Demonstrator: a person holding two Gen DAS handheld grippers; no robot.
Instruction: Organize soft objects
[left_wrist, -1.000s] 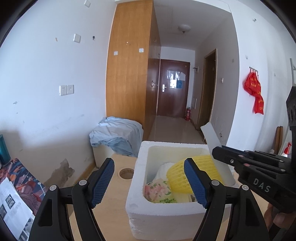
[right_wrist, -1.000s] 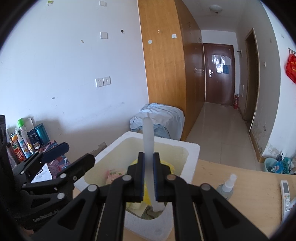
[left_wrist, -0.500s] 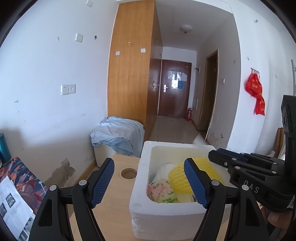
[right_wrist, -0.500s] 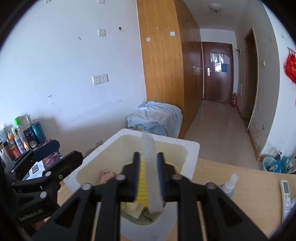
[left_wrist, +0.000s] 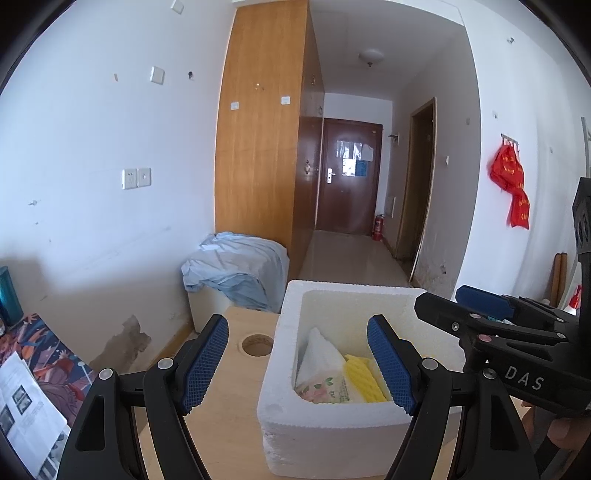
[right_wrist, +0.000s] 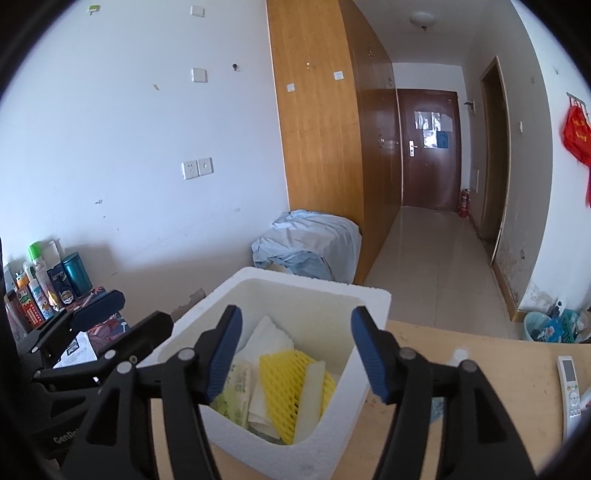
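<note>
1. Right gripper (right_wrist: 295, 350): jaws have just been opening and now stand apart over the foam box (right_wrist: 373, 295). Nothing between the pads; the white foam strip (right_wrist: 310, 395) lies below them inside the box, leaning on the yellow foam net (right_wrist: 284, 384).
2. Left gripper (left_wrist: 297, 363): jaws wide, empty, hovering at the near left side of the box. One finger is over the table (left_wrist: 229, 417), the other over the box interior.
3. Box contents: tissue pack (left_wrist: 325, 380) with floral print, white paper or tissue at the back, yellow net, white strip. All soft items in view are inside the box.
4. Risk: the strip stands tilted rather than flat; it may spring or tip over the near wall if brushed as the right gripper pulls away.
5. Risk: the box is light foam near the table edge; a knock from either gripper could slide or tip it.
6. Risk: the two grippers sit close together; a careless retreat could make them collide.
7. Spray bottle (right_wrist: 456, 356) and remote (right_wrist: 570, 387) lie right of the box, within sweep of the right gripper.
</note>
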